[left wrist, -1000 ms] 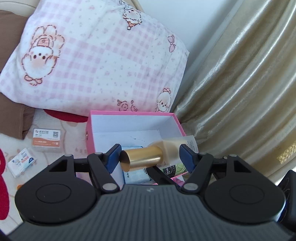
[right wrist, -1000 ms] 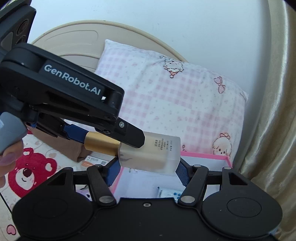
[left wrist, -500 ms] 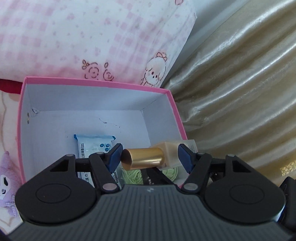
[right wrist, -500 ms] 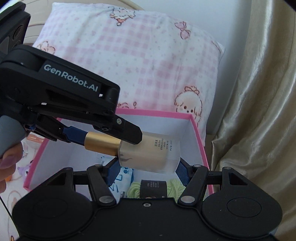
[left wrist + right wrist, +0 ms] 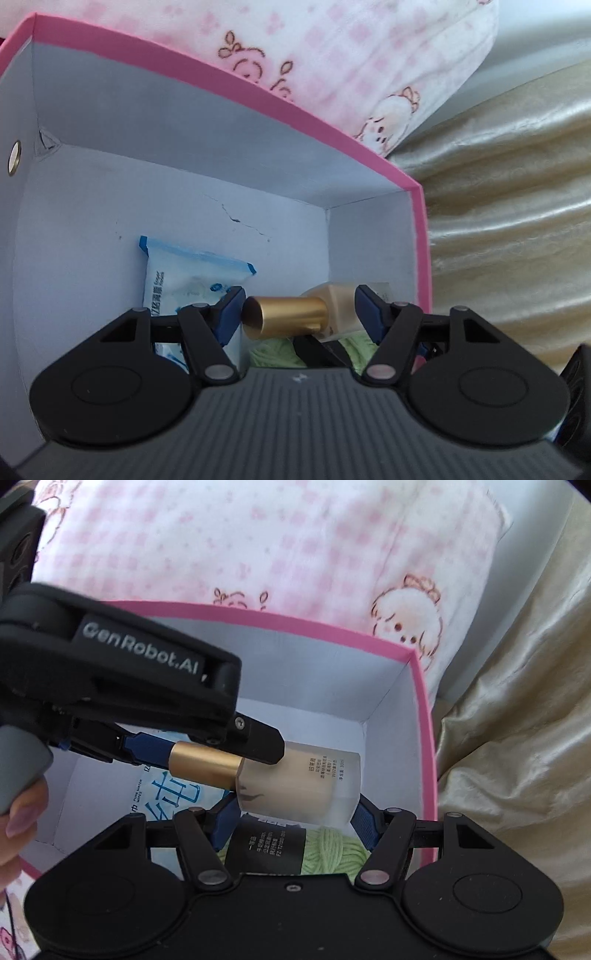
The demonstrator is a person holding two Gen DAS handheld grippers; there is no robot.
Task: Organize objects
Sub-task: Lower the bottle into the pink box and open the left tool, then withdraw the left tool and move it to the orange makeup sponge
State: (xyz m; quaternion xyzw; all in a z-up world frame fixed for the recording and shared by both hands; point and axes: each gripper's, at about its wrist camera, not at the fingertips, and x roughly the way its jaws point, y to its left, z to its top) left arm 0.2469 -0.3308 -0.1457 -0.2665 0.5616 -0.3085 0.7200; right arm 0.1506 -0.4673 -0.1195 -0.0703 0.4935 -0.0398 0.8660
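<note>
The bottle (image 5: pixel 299 782) is frosted and beige-filled, with a gold cap (image 5: pixel 205 766) and small dark print on its side. The right gripper (image 5: pixel 293 821) grasps its body low in the frame, above the pink box (image 5: pixel 424 716). The left gripper (image 5: pixel 298 313) brackets the bottle endwise; whether its pads press I cannot tell. Only the right view shows green yarn (image 5: pixel 332 853) with a black label and a hand (image 5: pixel 18 834) at lower left; the left view shows a wipes packet (image 5: pixel 184 280) on the box floor. Beyond, a pink-checked pillow (image 5: pixel 258 546) and a curtain (image 5: pixel 517 701).
</note>
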